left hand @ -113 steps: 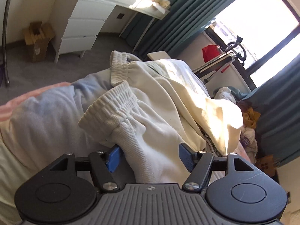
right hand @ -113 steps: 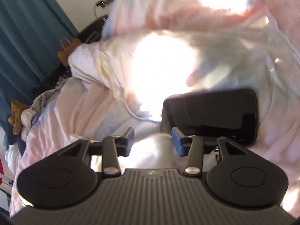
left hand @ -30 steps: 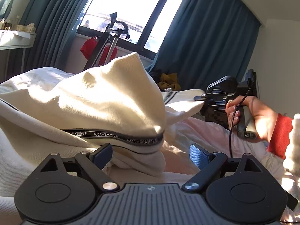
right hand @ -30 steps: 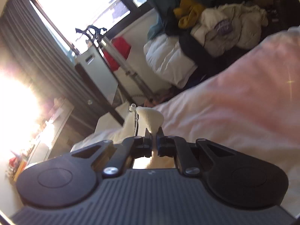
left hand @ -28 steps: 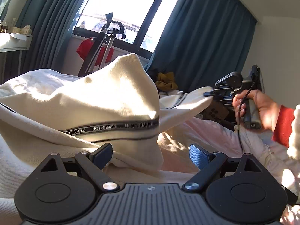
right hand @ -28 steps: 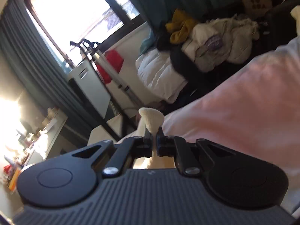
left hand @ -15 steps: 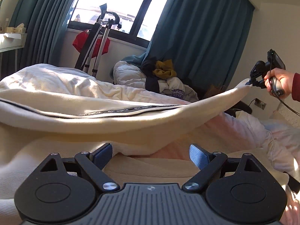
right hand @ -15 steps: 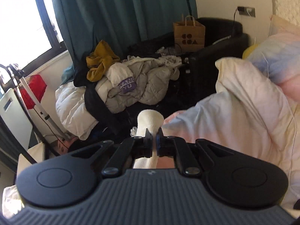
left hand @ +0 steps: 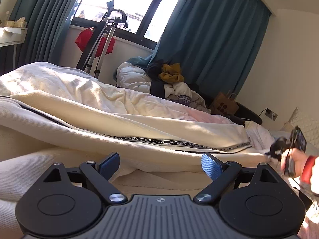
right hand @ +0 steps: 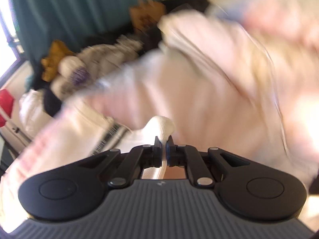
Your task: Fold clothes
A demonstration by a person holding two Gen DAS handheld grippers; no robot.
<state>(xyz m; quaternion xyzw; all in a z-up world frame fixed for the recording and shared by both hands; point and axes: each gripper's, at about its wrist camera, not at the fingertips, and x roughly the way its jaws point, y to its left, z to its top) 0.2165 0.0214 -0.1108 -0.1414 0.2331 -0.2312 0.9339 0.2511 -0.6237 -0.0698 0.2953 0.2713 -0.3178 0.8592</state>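
Cream sweatpants (left hand: 139,131) with a black "NOT-SIMPLE" side stripe (left hand: 159,140) lie stretched out across the bed. My left gripper (left hand: 160,164) is open, its blue pads on either side of the cream cloth near one end, touching nothing I can make out. My right gripper (right hand: 163,141) is shut on a cream ribbed bit of the sweatpants (right hand: 162,126). It also shows in the left wrist view (left hand: 277,149), low at the far right, at the pants' stretched end. The right wrist view is blurred by motion.
A pale pink duvet (left hand: 69,85) covers the bed. A heap of clothes (left hand: 171,83) lies under the teal curtains (left hand: 209,39). A brown paper bag (left hand: 225,103) and a dark chair stand by the wall. A folded stand with a red bag (left hand: 95,41) leans at the window.
My right gripper has pulled the pants leg out to the right and brought it down low over the bed. The raised fold has flattened into a long stretched leg. My left gripper stays open.
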